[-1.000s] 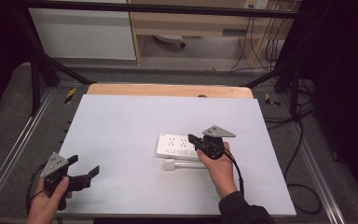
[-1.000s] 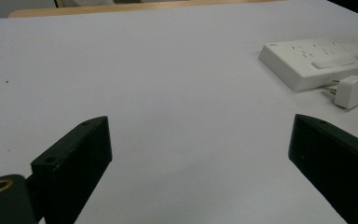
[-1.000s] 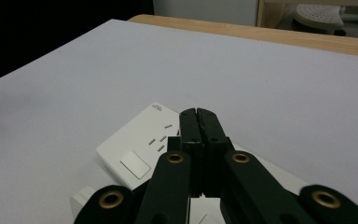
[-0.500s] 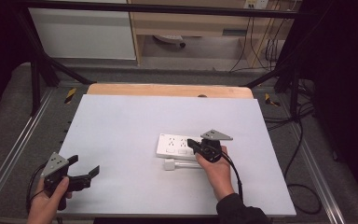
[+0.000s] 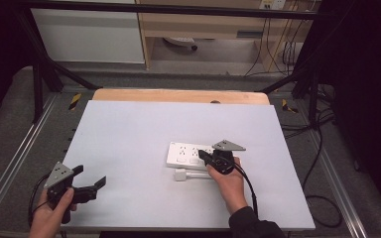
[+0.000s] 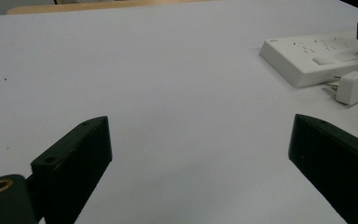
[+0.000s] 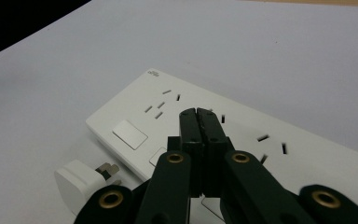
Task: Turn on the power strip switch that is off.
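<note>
A white power strip (image 5: 186, 152) lies flat on the table, right of centre, with its sockets and switches facing up (image 7: 135, 112). A small white plug (image 5: 181, 175) rests on its side against the strip's near edge (image 7: 79, 179). My right gripper (image 5: 202, 155) is shut with nothing in it, and its tips (image 7: 198, 113) are over the strip's top face between two sockets. Whether they touch it I cannot tell. My left gripper (image 5: 90, 175) is held open near the table's front left corner, its jaws wide apart (image 6: 200, 123) above bare table. From there the strip (image 6: 317, 56) and plug (image 6: 352, 86) lie far to the right.
The white table top (image 5: 144, 124) ends in a wooden strip (image 5: 178, 95) at the back. Metal frame rails (image 5: 15, 158) run along both sides. Cables (image 5: 322, 198) trail on the floor to the right. A cable runs from the right gripper along the forearm.
The right gripper has shifted slightly toward the near side over the power strip and stayed shut. The left gripper has not moved.
</note>
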A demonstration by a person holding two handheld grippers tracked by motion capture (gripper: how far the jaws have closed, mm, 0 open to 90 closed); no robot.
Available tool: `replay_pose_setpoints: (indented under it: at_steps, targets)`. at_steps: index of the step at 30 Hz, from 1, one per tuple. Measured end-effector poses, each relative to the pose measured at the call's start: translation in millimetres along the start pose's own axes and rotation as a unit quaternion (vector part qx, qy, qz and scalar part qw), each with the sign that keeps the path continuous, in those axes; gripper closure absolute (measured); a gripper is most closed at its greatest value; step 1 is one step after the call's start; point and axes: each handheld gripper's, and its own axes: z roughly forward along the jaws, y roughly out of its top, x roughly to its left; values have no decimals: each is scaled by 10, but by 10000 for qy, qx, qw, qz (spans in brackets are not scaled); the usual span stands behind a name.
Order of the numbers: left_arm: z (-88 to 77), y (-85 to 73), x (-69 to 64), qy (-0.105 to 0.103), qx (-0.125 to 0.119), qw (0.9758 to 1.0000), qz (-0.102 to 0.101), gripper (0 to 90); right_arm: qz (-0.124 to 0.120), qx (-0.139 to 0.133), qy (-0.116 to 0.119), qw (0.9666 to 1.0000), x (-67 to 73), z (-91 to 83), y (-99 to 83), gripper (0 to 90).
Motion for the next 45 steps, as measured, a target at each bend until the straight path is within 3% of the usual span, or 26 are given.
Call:
replay_pose_setpoints:
  at_steps: [15,45]
  targets:
    - [12,-2,2,10,44,10000,2,61,26,38,-60,10000,-27,23,-23,900]
    - [18,-7,-4,23,89,9999,49,61,-68,118,-4,9999,63,58,-150,900]
